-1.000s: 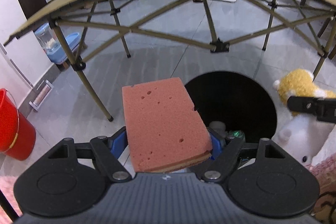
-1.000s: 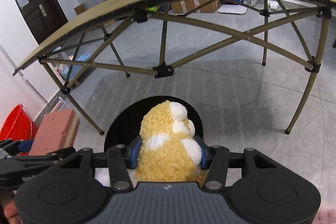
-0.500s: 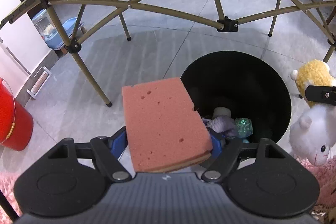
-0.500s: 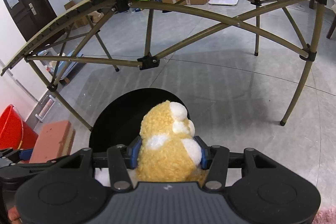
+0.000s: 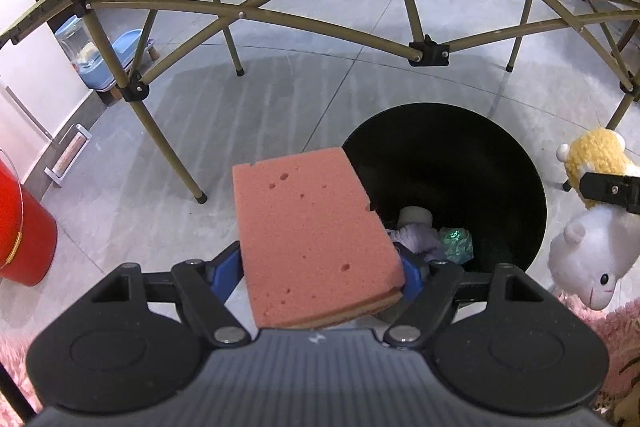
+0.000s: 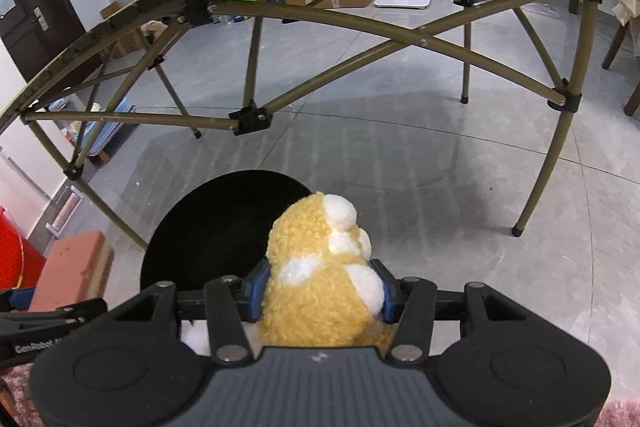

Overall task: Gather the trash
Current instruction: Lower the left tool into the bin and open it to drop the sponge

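Note:
My left gripper (image 5: 316, 277) is shut on a pink sponge (image 5: 312, 239) and holds it above the near left rim of a round black trash bin (image 5: 460, 155). Crumpled trash (image 5: 432, 237) lies at the bin's bottom. My right gripper (image 6: 322, 293) is shut on a yellow and white plush toy (image 6: 324, 275), held just right of the bin (image 6: 216, 223). The plush (image 5: 592, 211) hangs at the right edge of the left wrist view. The sponge (image 6: 72, 267) shows at lower left in the right wrist view.
A folding table with olive legs (image 5: 160, 131) arches over the grey tiled floor beyond the bin. A red bucket (image 5: 20, 231) stands at far left. A blue container (image 5: 100, 63) sits by the wall. Pink rug (image 5: 616, 339) lies at lower right.
Both grippers have lowered and tilted down toward the bin; the table top has risen out of view and the bin's inside with its trash shows more. Both grips are unchanged.

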Available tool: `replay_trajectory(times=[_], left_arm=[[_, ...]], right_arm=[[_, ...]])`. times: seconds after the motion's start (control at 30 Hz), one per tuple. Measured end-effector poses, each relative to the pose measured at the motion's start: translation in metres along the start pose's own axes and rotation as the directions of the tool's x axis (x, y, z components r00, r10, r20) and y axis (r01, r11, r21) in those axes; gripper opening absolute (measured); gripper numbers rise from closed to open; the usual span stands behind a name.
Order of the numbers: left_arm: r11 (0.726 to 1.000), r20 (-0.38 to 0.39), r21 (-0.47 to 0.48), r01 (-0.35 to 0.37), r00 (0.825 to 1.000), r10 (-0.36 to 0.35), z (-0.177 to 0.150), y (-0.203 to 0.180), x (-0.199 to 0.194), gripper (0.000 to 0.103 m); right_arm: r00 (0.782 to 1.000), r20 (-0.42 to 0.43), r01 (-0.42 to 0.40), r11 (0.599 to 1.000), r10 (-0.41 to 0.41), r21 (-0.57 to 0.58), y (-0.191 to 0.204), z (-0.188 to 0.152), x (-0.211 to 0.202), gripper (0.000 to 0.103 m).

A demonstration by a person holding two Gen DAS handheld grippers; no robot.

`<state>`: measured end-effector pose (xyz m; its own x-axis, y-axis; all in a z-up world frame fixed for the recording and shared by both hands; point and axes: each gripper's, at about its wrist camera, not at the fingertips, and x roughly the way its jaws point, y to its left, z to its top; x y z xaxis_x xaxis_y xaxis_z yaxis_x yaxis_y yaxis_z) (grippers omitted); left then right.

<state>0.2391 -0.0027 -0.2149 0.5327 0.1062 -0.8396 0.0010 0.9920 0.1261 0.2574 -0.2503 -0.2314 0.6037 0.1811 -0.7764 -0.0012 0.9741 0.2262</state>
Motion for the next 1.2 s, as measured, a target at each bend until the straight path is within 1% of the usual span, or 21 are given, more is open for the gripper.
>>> replay_trajectory(times=[0.27, 0.47, 0.8, 1.1, 1.2], left_arm=[[1.0, -0.004, -0.014, 0.004, 1.0, -0.004, 0.009, -0.001, 0.003, 0.078], [1.0, -0.005, -0.006, 0.011, 1.0, -0.011, 0.018, -0.011, 0.007, 0.078], [0.999, -0.003, 0.022, 0.035, 0.999, -0.035, 0.036, -0.039, 0.019, 0.078], [0.997, -0.034, 0.041, 0.068, 0.997, -0.067, 0.044, -0.068, 0.03, 0.078], [0.996, -0.029, 0.051, 0.07, 0.997, -0.068, 0.046, -0.077, 0.033, 0.078]], right_arm=[[1.0, 0.009, 0.027, 0.999, -0.028, 0.016, -0.006, 0.003, 0.003, 0.05], [0.999, 0.02, 0.042, 0.999, -0.043, 0.024, -0.009, 0.006, 0.003, 0.05], [0.996, 0.031, 0.08, 0.996, -0.081, 0.043, -0.023, 0.007, 0.002, 0.05], [0.992, 0.034, 0.116, 0.991, -0.119, 0.072, -0.038, 0.006, 0.003, 0.05], [0.991, 0.034, 0.123, 0.99, -0.126, 0.071, -0.04, 0.006, 0.003, 0.05]])
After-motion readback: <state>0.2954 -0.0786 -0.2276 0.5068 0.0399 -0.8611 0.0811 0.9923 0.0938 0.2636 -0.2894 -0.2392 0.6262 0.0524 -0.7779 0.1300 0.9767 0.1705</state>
